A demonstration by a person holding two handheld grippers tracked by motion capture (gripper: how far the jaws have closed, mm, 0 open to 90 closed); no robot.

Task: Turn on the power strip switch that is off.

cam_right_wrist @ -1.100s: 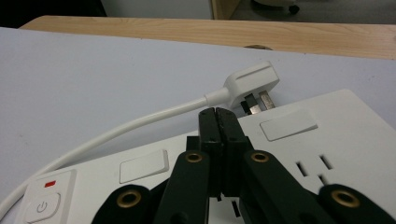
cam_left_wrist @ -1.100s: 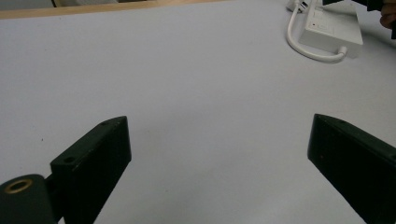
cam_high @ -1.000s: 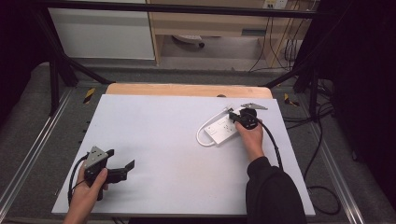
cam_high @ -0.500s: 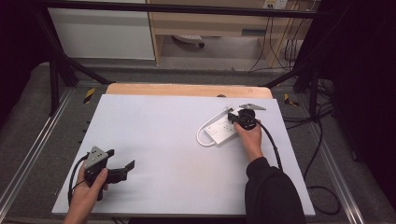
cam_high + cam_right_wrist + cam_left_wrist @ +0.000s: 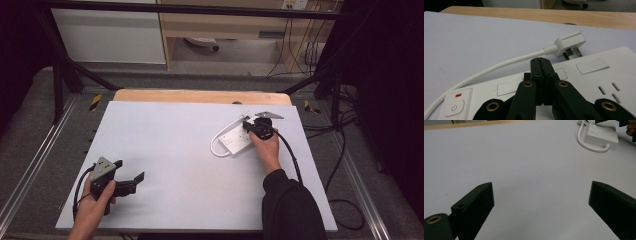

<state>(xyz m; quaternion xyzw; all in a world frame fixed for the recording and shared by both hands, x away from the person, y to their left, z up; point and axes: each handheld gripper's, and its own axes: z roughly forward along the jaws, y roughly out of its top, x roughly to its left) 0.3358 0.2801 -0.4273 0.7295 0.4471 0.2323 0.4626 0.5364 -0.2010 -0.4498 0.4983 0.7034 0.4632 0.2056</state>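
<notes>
While both grippers were held over the white table (image 5: 175, 145), the following was recorded.

Containers: no box, tray or bin was noted on the table top.

Power strip (image 5: 236, 140): white, lying flat at the right half of the table, its white cable (image 5: 216, 145) looping round its left side in the high view.

Plug (image 5: 570, 46): white, three-pin, lying on the table just beyond the strip's far edge, pins towards the strip.

Markings: a power symbol on the strip's button (image 5: 454, 108) and a small red bar above it; no brand name or other writing could be read.

Right gripper (image 5: 540, 62): jaws pressed together with nothing between them, tips just above the strip's top face; contact could not be told. The right hand (image 5: 266, 149) held it from the near side.

Left gripper (image 5: 541, 202): jaws spread wide over bare table, nothing between them; held by the left hand (image 5: 92, 210) near the front left corner, well apart from the strip.

Change from earlier frames: none noted; both grippers, strip and cable kept their places over the last second.
</notes>
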